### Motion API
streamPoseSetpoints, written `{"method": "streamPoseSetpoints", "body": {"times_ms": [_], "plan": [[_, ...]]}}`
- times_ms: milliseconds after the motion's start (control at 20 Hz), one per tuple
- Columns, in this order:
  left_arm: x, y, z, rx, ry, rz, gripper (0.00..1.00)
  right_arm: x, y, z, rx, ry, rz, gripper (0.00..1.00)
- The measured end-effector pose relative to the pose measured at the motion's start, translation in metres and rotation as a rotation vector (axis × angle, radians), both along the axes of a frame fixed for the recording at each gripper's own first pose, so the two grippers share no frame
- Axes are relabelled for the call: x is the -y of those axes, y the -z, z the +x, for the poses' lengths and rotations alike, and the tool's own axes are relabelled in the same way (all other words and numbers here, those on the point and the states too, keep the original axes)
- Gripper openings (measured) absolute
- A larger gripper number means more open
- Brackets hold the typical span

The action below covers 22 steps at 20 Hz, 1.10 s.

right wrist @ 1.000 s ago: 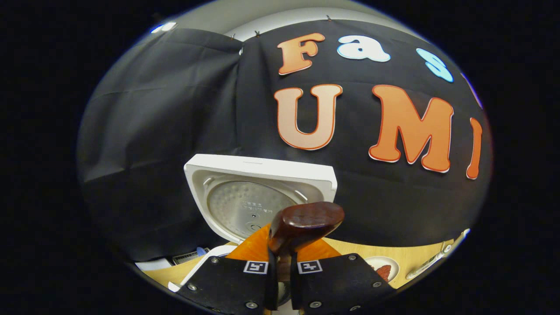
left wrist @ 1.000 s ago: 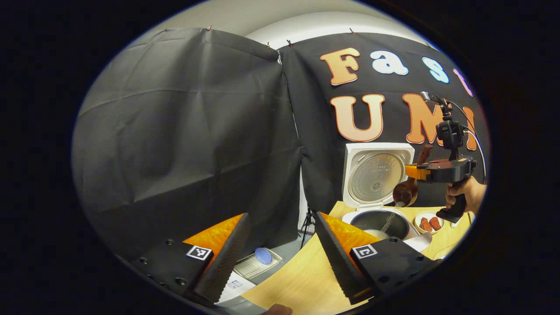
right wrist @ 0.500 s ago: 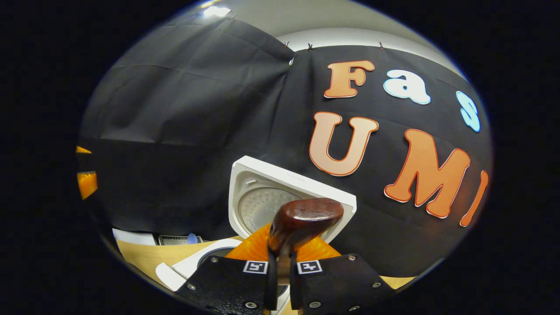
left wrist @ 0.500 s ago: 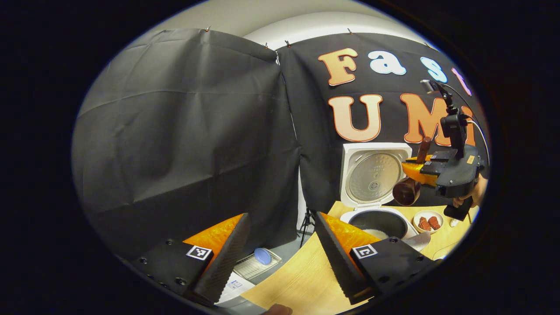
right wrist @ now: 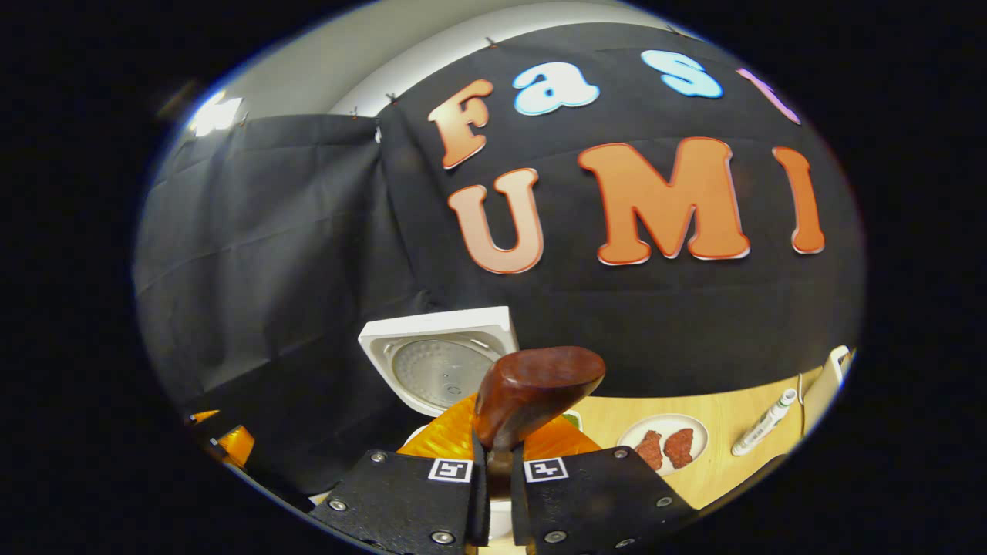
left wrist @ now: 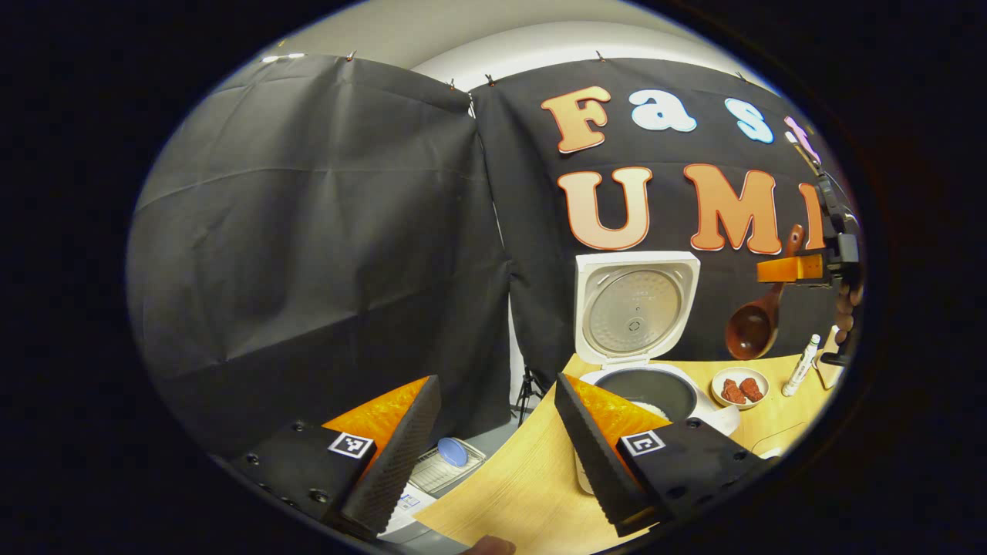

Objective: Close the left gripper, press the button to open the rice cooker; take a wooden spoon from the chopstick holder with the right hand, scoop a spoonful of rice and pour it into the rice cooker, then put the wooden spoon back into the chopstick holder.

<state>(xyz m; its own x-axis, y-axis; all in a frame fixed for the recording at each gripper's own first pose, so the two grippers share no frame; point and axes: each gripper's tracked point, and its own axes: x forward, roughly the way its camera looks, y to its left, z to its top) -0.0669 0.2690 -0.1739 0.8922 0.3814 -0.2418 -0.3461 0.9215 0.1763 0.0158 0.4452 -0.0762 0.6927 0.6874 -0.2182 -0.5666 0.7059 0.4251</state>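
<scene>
1. The wooden spoon hangs in the air to the right of the rice cooker, bowl downward, above the table.
2. The right gripper clamps the spoon's handle between both fingers; the handle end juts up between them in the right gripper view.
3. The rice cooker's lid stands upright, with white rice visible in the pot.
4. The left gripper is spread wide, holding nothing.
5. A small dish of reddish pieces and a marker pen lie right of the cooker.
</scene>
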Motion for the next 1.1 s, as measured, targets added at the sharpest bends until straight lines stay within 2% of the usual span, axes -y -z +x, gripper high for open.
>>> {"method": "streamPoseSetpoints", "body": {"times_ms": [100,300,550,750,800,950,1100], "plan": [[0.012,0.003,0.004,-0.015,0.006,-0.022,1.00,0.042,0.014,-0.001,-0.053,0.065,-0.001,0.11],[0.049,0.005,0.011,-0.028,0.038,-0.076,0.98,0.132,0.037,-0.009,-0.101,0.199,-0.017,0.11],[0.095,0.000,0.019,-0.020,0.052,-0.028,0.98,0.225,0.064,-0.020,-0.121,0.326,-0.077,0.10],[0.139,0.002,0.020,-0.028,0.075,-0.045,1.00,0.289,0.096,-0.032,-0.182,0.413,-0.086,0.10],[0.146,0.000,0.021,-0.027,0.073,-0.036,0.98,0.304,0.107,-0.035,-0.211,0.433,-0.092,0.11],[0.160,-0.008,0.018,-0.013,0.057,0.023,1.00,0.340,0.130,-0.044,-0.262,0.489,-0.096,0.10],[0.176,-0.015,0.019,0.001,0.046,0.029,0.98,0.367,0.155,-0.053,-0.300,0.523,-0.097,0.11]]}}
